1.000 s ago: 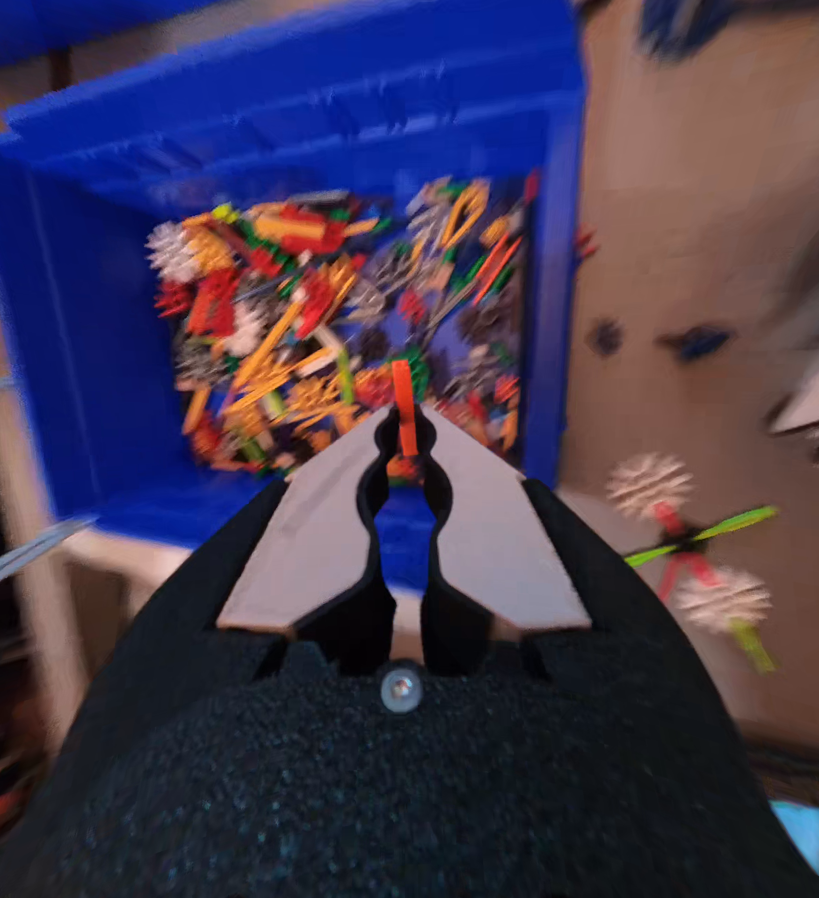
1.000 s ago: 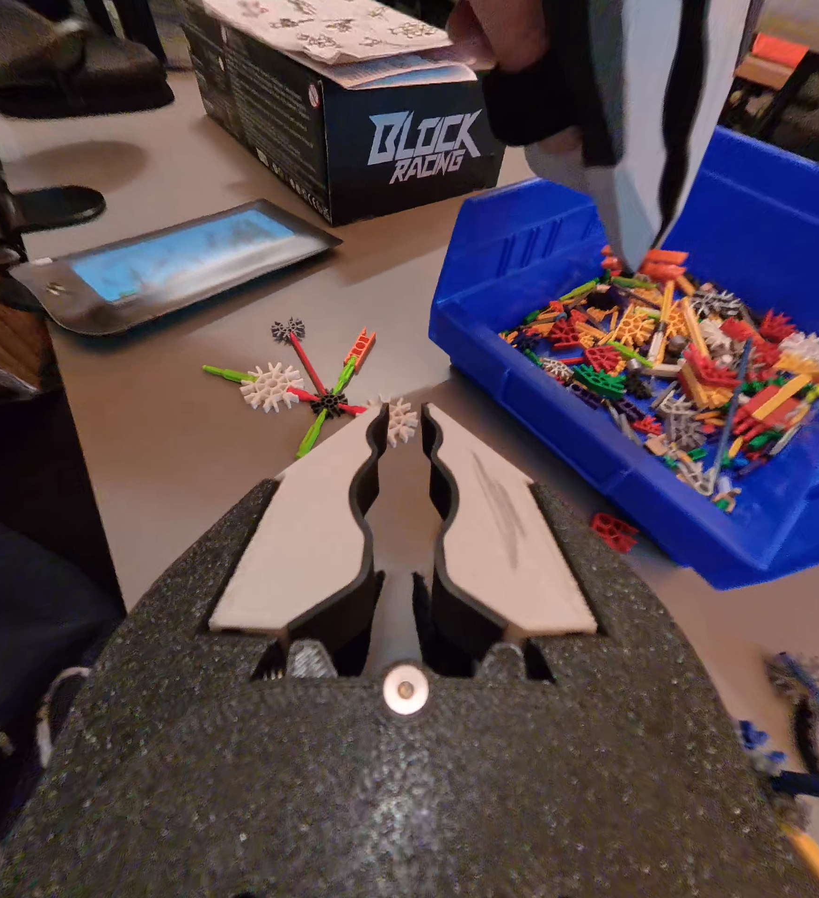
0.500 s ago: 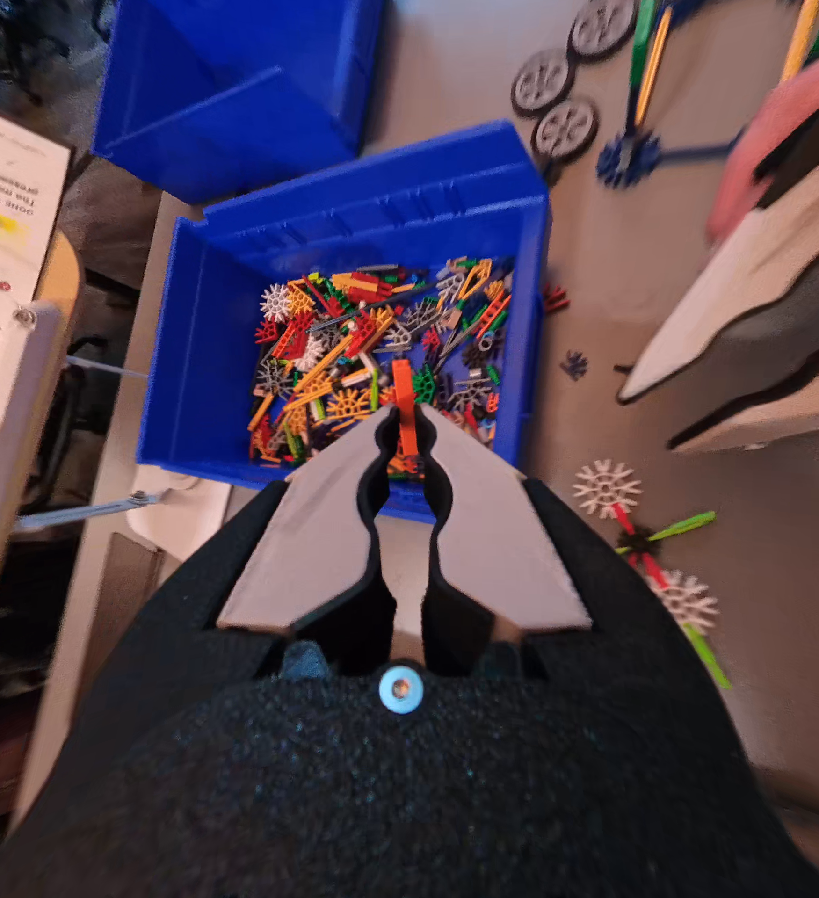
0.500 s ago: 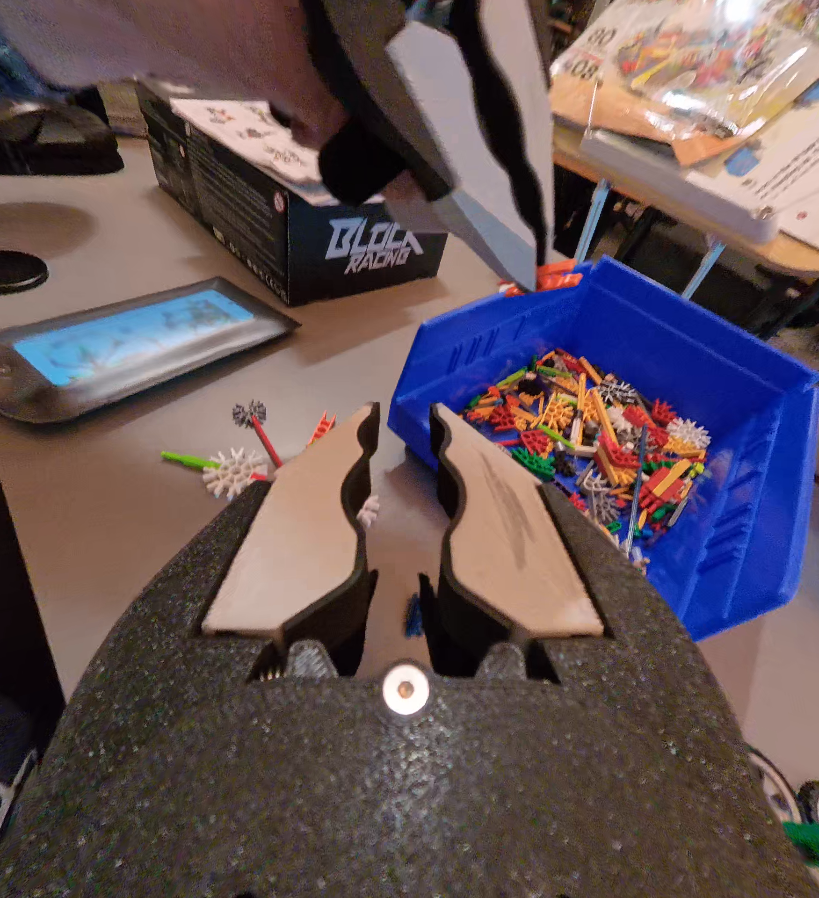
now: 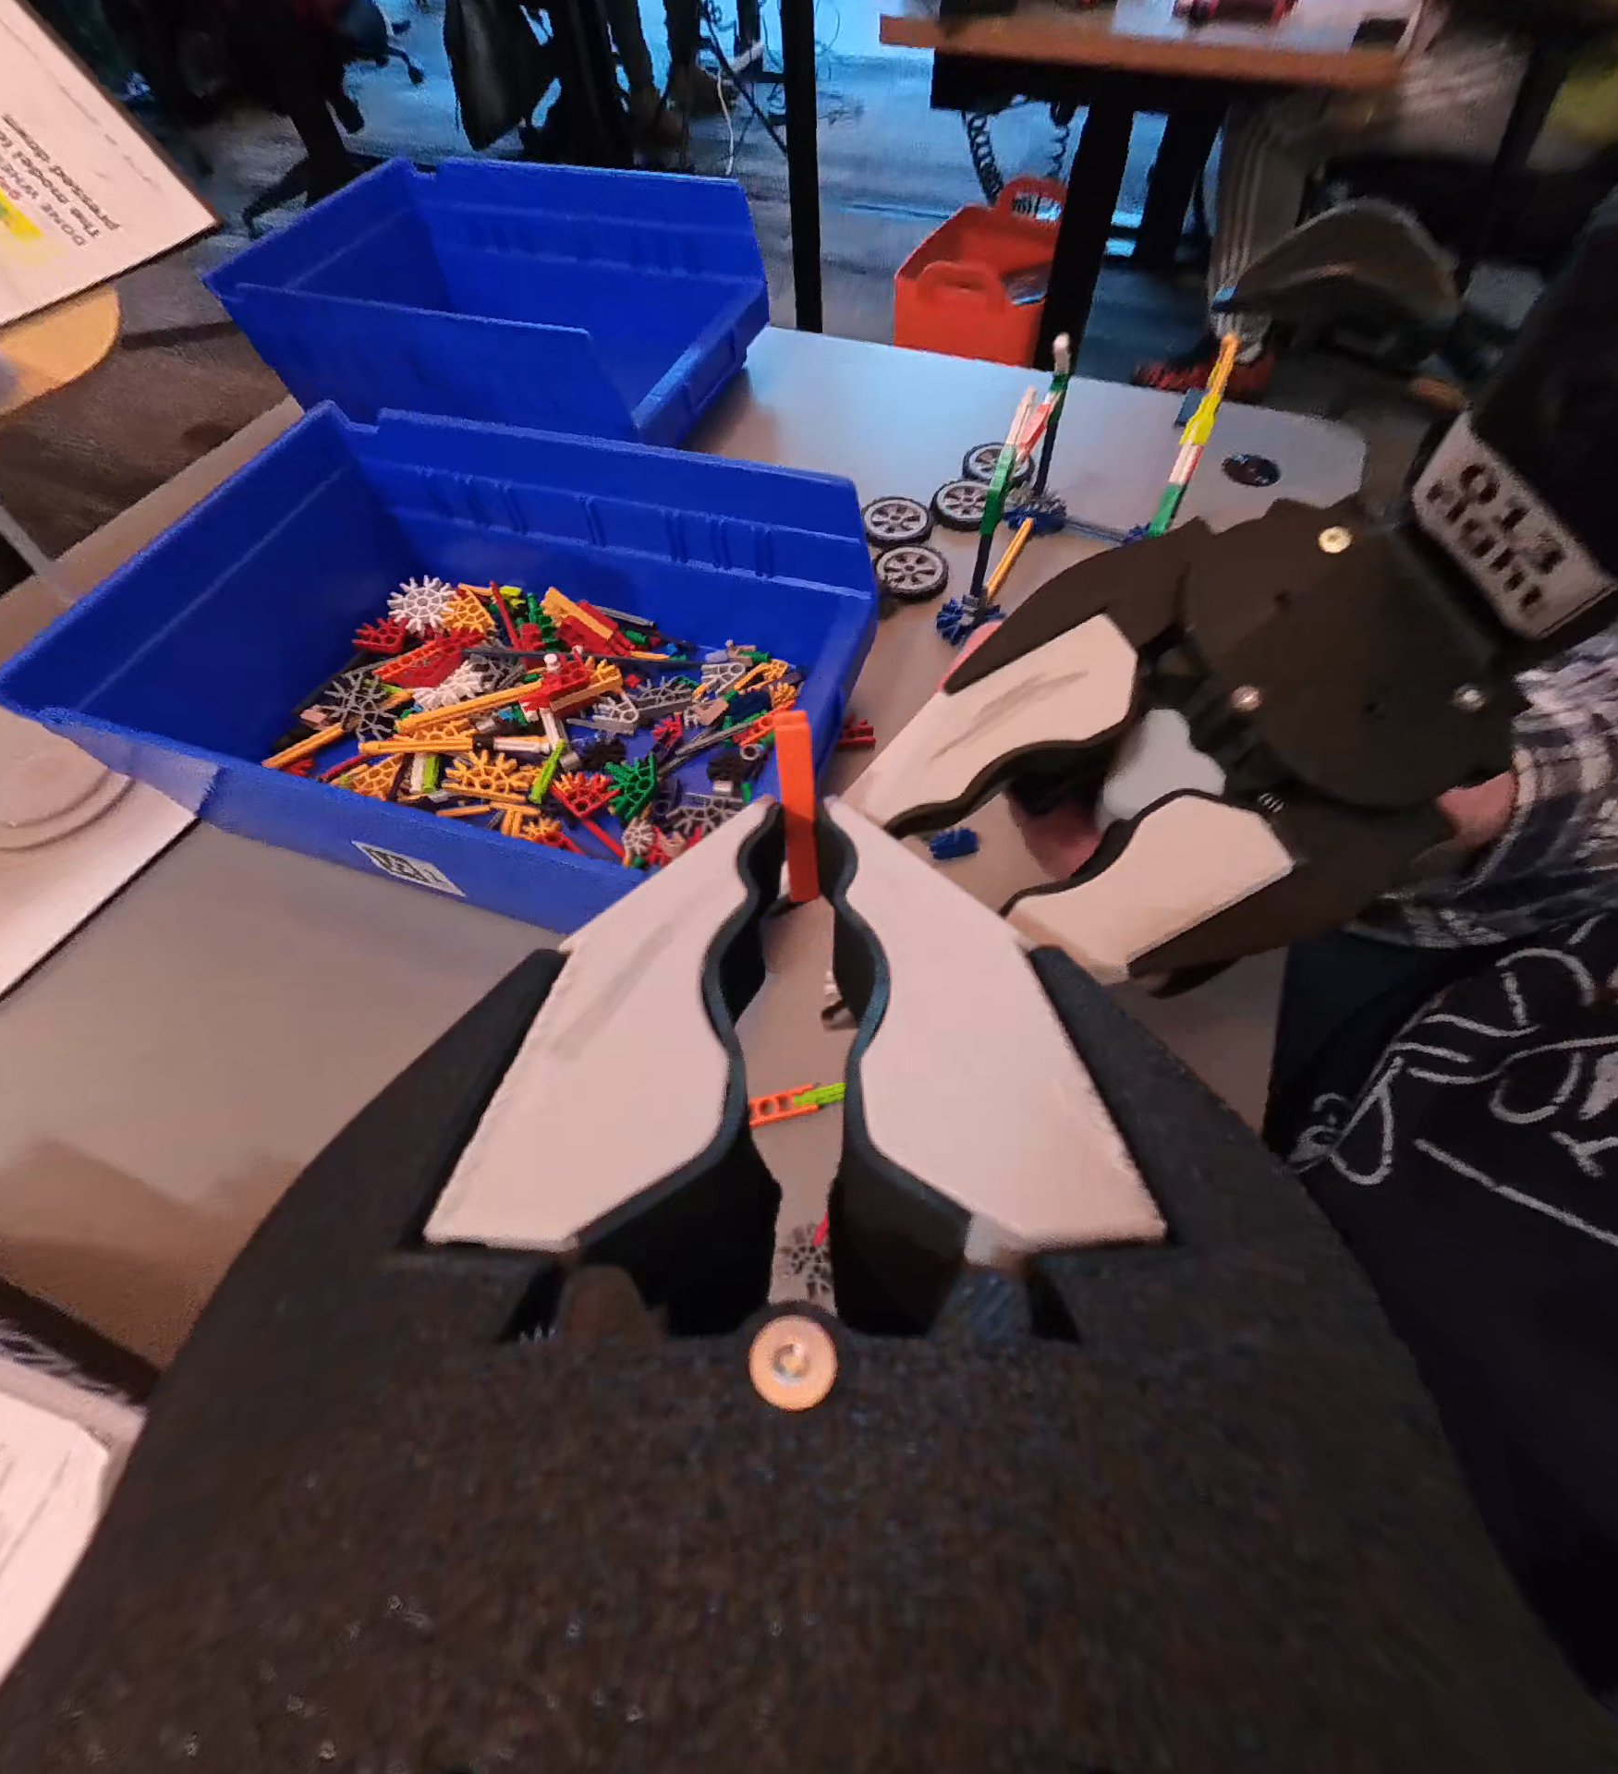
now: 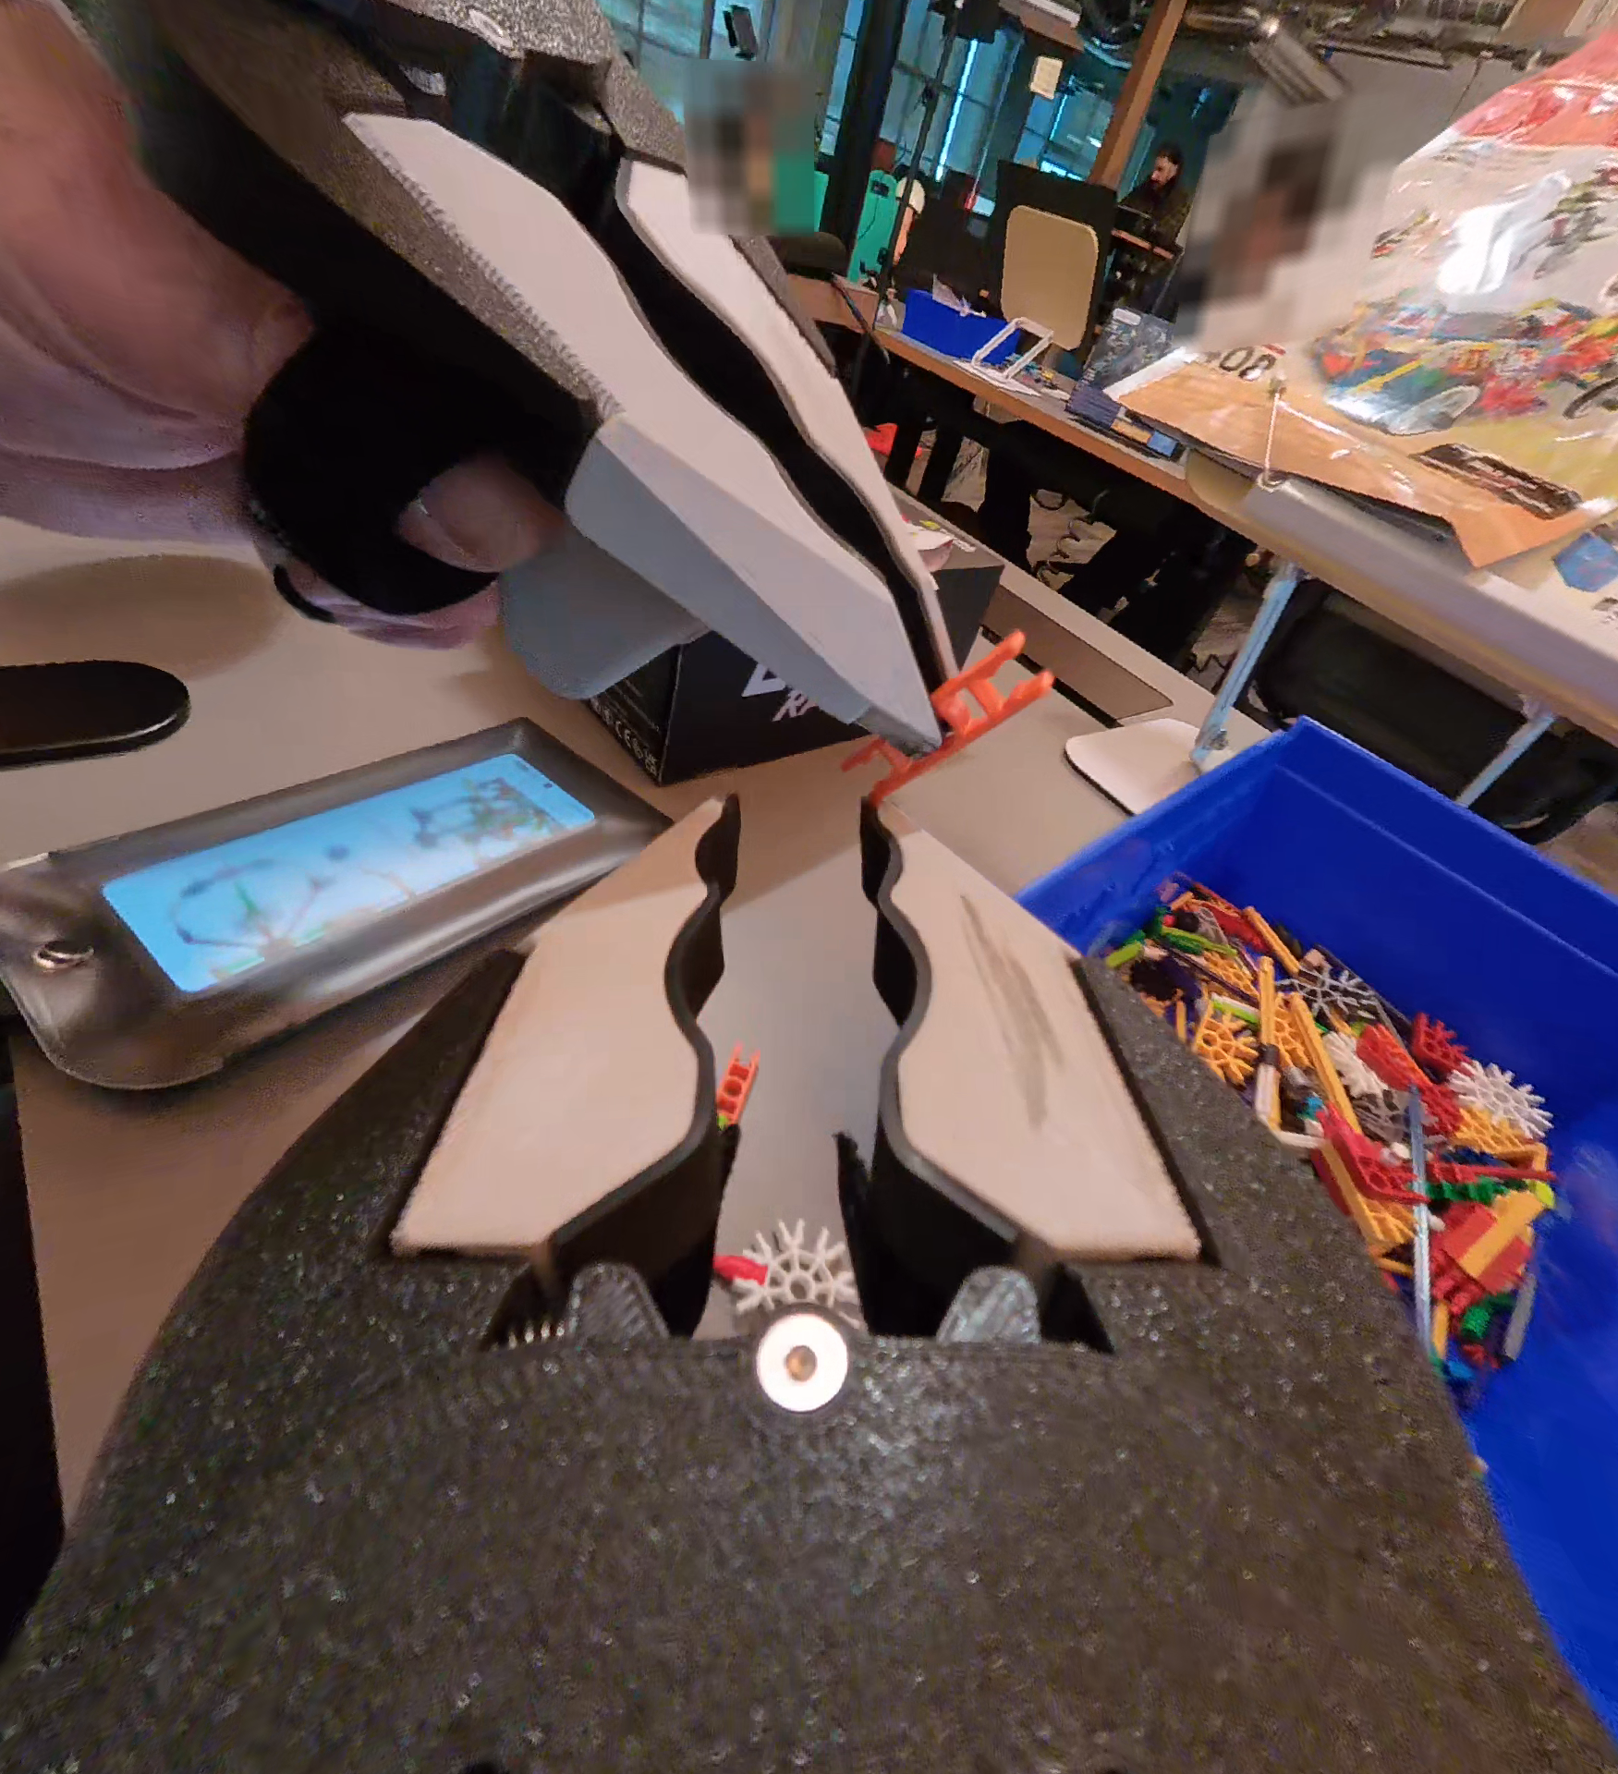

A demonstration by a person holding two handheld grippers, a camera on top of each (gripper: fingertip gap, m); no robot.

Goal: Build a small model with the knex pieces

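Observation:
My left gripper (image 5: 797,827) is shut on a small orange connector piece (image 5: 795,787), which stands upright between its pads. In the right wrist view the left gripper (image 6: 929,734) reaches in from the upper left, and the orange piece (image 6: 973,706) sticks out of its tips. My right gripper (image 6: 797,814) is open and empty just below that piece, whose lower end hangs close to my right fingertip (image 6: 881,826). The right gripper also shows in the left wrist view (image 5: 949,854), jaws apart. A blue bin (image 5: 161,672) of mixed colourful pieces sits to the left; it also shows in the right wrist view (image 6: 1362,864).
A small assembly lies on the grey table under the grippers, with a white snowflake connector (image 6: 790,1272) and an orange piece (image 6: 736,1085). A second blue bin (image 5: 497,317), a wheeled rod model (image 5: 977,518), a phone in a pouch (image 6: 305,893) and a black box (image 6: 747,710) stand around. The tips of both grippers are at nearly the same place.
My left gripper swung up from over the bin to a level pose, still holding the orange piece. My right jaws opened wider, and the two grippers came close together.

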